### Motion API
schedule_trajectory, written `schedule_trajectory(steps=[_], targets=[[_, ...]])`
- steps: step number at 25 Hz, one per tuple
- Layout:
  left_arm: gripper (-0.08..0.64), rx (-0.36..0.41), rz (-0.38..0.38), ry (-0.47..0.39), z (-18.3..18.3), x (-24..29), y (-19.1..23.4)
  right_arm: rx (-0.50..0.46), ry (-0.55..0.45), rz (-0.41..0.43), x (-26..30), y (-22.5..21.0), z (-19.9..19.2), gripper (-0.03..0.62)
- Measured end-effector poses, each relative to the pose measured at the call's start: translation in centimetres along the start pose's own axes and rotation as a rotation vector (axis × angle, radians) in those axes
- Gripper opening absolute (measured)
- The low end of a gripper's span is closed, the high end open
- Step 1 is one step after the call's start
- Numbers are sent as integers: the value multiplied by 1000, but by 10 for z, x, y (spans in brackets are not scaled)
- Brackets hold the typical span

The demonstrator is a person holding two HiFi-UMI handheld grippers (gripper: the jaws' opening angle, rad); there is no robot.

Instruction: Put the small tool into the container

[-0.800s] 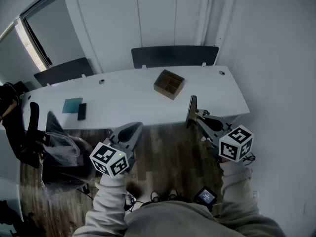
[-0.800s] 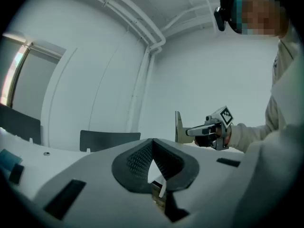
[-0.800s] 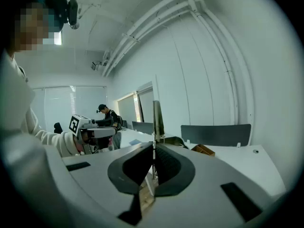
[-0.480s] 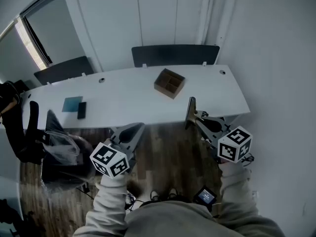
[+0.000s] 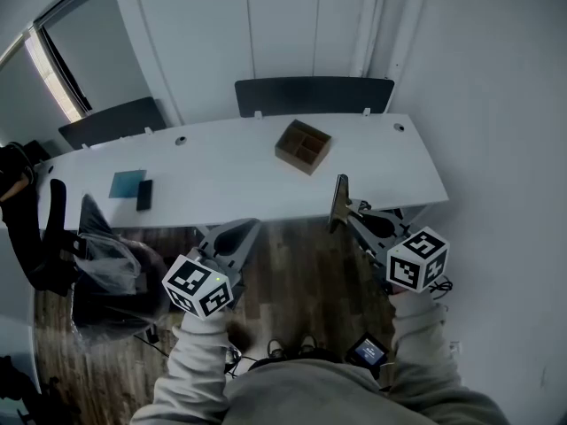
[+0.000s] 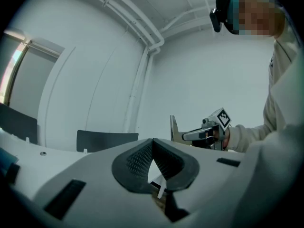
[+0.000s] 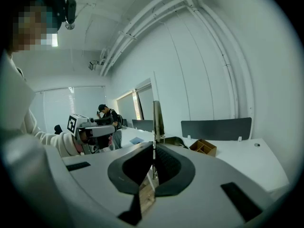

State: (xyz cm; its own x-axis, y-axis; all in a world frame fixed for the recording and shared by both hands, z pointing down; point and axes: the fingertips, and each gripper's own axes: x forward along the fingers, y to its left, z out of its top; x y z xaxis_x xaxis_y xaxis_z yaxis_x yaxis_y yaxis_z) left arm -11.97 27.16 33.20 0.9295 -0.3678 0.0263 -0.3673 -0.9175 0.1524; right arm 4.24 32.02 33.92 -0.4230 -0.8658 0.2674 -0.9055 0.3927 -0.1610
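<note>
Small flat tool [image 7: 157, 117]: upright, clamped in the closed right gripper [image 7: 153, 148] at the table [image 5: 221, 189] edge.
Compartmented wooden container [image 5: 303, 147]: on the table, well beyond the tool.
Left gripper [image 6: 152, 144]: closed, empty.

The small tool [image 5: 339, 193], a thin flat dark blade, stands upright, clamped in the right tongs [image 5: 344, 211] just off the surface's [image 5: 221, 184] near edge. The container [image 5: 303, 147], an open brown box with compartments, sits askew right of the middle, nearer the far edge.

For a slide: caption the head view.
Right gripper grips the small tool, short of the white table bearing the wooden container.
</note>
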Motion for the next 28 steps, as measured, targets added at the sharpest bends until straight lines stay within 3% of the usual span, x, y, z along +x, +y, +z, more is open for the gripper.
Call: schedule_trajectory(steps=[16, 28], targets=[[2, 5, 18, -33, 6, 22, -4, 6, -26, 7, -5, -26, 2, 21], [3, 32, 38, 14, -1, 62, -21, 39, -53, 18, -41, -76, -5, 21]])
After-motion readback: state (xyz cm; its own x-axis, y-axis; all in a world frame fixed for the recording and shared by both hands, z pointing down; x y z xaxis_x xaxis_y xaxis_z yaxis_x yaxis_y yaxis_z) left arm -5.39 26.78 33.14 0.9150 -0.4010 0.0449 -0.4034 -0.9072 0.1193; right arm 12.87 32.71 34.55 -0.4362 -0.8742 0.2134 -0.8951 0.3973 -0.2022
